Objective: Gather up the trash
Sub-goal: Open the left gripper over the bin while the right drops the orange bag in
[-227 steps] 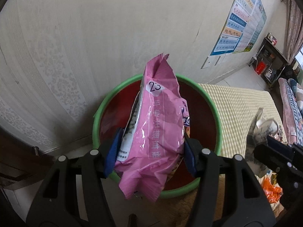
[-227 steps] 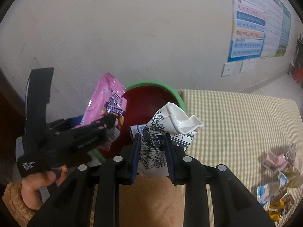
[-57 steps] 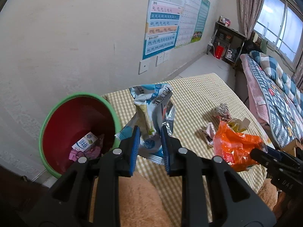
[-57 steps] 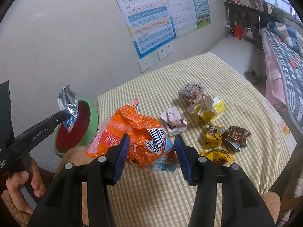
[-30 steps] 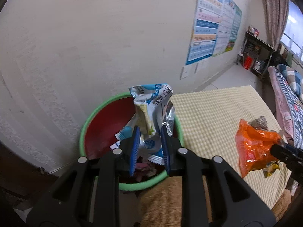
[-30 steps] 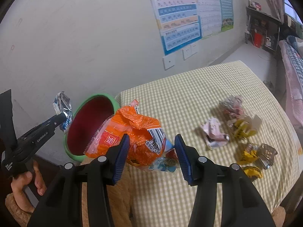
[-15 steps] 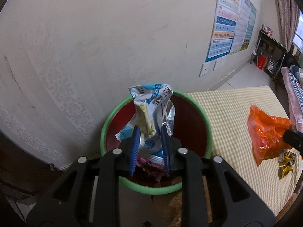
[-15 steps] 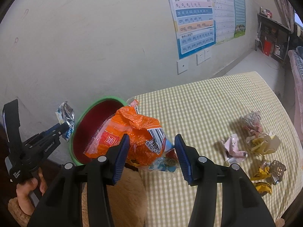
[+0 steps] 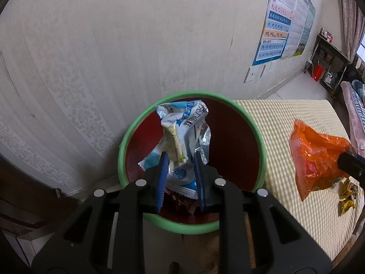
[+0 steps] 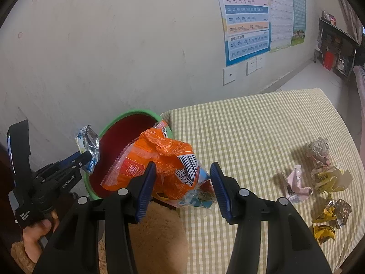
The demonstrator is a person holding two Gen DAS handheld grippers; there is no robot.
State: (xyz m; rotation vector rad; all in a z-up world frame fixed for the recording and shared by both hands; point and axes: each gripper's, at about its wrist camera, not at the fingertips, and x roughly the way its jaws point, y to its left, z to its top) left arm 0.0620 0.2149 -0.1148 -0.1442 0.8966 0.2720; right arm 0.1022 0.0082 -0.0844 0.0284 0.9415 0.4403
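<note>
much of the bin's (image 9: pixel 191 225) floor is hidden behind the blue-and-white wrapper (image 9: pixel 182 134) and the black gripper body in the left wrist view; only a dark reddish scrap of trash (image 9: pixel 180 199) shows under the wrapper's lower edge, too shadowed to identify. the right gripper appears there only as a black tip at the picture's right edge, its jaws cut off.

the left gripper (image 9: pixel 180 178) points steeply down into the bin's mouth, its blue pads clamped on the lower part of the wrapper, which stands up crumpled above the red interior. in the right wrist view a bare hand (image 10: pixel 37 230) with a fuzzy tan sleeve (only the cuff shows) grips the left gripper's handle at the bin's near-left side.

the right gripper (image 10: pixel 182 188) also tilts downward, jaws pressed on the sides of a puffy orange snack bag (image 10: pixel 159 159) with a barcode. the bag hangs over the tablecloth's (image 10: pixel 251 125) corner nearest the bin, overlapping the green rim but beside the opening rather than above it.

the bin, green outside and red within, stands against the wall just off that corner. more crumpled wrappers (image 10: pixel 319 182) (pink, yellow, brown) lie near the tablecloth's right edge.
</note>
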